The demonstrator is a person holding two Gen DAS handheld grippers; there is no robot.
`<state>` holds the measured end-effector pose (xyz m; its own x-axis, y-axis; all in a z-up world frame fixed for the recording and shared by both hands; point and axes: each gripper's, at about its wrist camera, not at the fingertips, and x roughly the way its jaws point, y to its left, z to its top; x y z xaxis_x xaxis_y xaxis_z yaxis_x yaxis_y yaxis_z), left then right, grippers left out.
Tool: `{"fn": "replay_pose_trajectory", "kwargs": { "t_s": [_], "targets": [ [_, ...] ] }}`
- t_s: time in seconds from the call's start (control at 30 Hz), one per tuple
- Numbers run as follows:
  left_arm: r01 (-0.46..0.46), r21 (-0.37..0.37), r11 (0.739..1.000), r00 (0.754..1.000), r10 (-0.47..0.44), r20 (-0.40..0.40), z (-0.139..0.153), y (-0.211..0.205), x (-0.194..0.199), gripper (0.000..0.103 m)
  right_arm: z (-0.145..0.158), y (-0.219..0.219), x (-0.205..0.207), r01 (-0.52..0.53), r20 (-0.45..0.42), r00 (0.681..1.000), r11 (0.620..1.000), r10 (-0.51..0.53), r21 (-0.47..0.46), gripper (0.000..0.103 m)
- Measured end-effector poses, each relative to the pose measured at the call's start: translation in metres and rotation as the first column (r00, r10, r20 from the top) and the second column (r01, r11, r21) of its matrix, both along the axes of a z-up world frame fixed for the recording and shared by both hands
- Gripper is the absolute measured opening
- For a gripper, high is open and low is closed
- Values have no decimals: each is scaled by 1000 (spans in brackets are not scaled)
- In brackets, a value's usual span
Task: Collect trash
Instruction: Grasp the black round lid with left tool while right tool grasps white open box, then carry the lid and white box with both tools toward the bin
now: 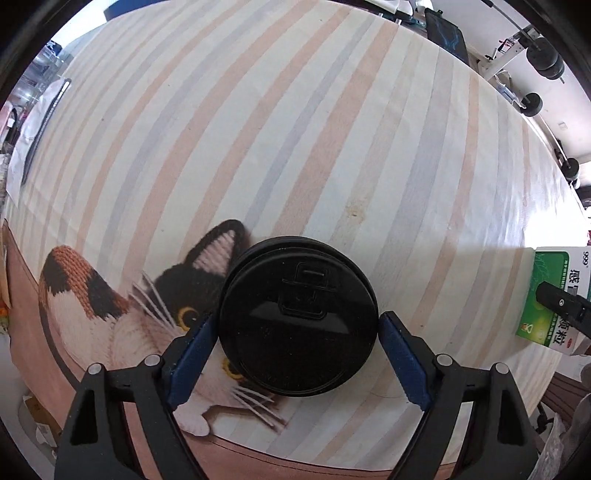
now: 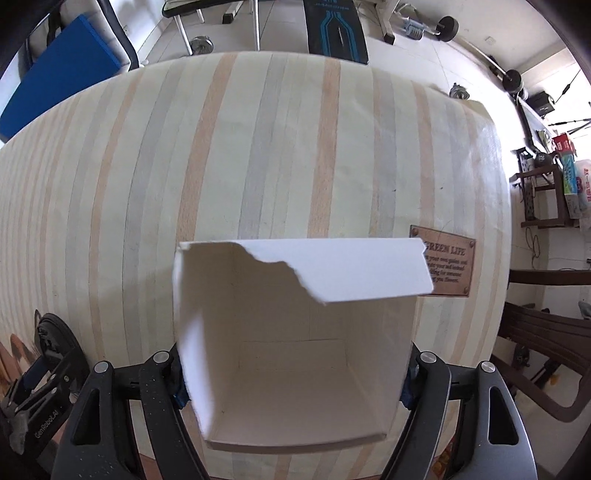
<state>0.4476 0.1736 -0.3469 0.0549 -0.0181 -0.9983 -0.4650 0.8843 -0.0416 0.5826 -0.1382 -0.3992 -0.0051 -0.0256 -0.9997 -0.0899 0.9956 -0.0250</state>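
A round black cup lid (image 1: 299,321) faces up at me on the striped tablecloth (image 1: 295,129), over a printed cat. My left gripper (image 1: 295,328) points down with its blue pads (image 1: 201,347) pressed against both sides of the lid. An open white carton (image 2: 354,273) with a torn flap fills the right wrist view. My right gripper (image 2: 293,391) is shut on its side walls, which hide most of the pads. In the left wrist view the same box (image 1: 546,280) shows its green printed outside at the right edge, with a black finger (image 1: 557,302) on it.
The cat picture (image 1: 96,306) lies at the cloth's near left. A brown printed label (image 2: 448,266) sits on the cloth right of the carton. Beyond the table are weights and a barbell (image 2: 448,27), a blue mat (image 2: 62,70) and a dark wooden chair (image 2: 546,332).
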Motion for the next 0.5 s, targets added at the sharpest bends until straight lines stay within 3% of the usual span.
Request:
{"fn": "replay_pose_trajectory", "kwargs": {
  "t_s": [0.23,0.5],
  "targets": [
    [-13,17,1000,1000,12,23,2,19,-26,87,-7,5,-1,-17,22,1000,1000,17,2,79],
    [-25,51,998,996,21,92,45,20,-52,87,22,50,-35,-83,85,993,996,81,13,77]
  ]
}}
